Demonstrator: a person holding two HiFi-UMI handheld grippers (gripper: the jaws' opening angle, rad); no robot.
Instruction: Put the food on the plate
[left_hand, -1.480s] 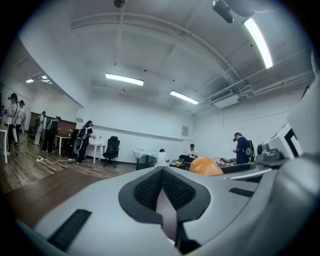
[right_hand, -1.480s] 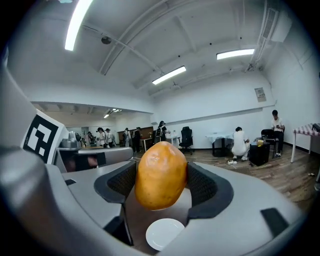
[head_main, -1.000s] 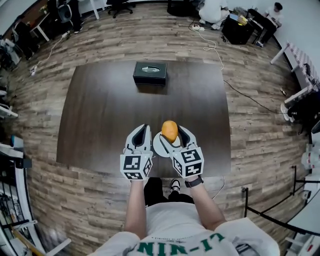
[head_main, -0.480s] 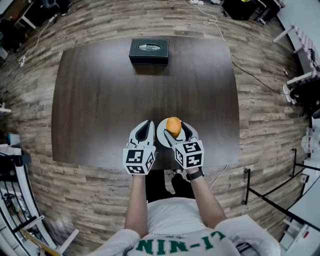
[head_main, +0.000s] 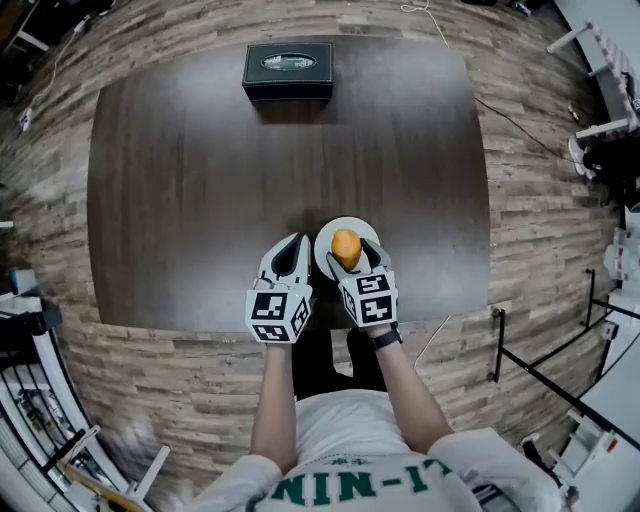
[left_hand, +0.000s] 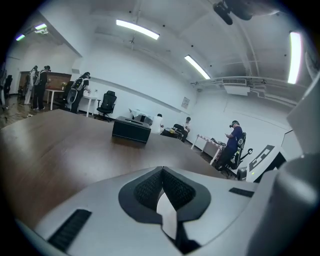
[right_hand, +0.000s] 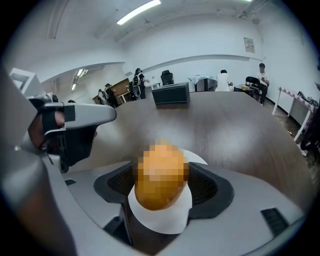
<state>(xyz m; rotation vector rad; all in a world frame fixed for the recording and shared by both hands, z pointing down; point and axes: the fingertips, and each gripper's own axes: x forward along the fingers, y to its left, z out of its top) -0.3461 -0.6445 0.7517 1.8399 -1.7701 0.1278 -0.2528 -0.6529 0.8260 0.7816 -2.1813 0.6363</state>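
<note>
Closest to me, at the near edge of the desk (head_main: 250, 180), my left gripper (head_main: 296, 242) sat idle just left of the plate. Its jaws were closed together with nothing between them.

Just beside it, my right gripper (head_main: 351, 260) had its jaws spread wide and clamped on the orange-yellow oval food (head_main: 346, 246), one pad against each side of its middle. The food was directly over the round white plate (head_main: 345, 224), which lay close to the near edge, slightly right of the desk's middle. I could not tell whether the food's underside already touched the plate or hung just above it, because the plate's white showed all around it in both views.

I judged the piece to be light, with a smooth, rounded skin, perhaps a bun or a fruit. A shape like that could squirt out of flat pads if squeezed hard, and it might dent if it was soft. Gripping across its widest part, as the pads did here, looked like the right hold. I thought a slow, gentle opening would keep it from rolling off the plate.

At the middle of the far edge stood a black box (head_main: 288, 70), well apart from everything else.
</note>
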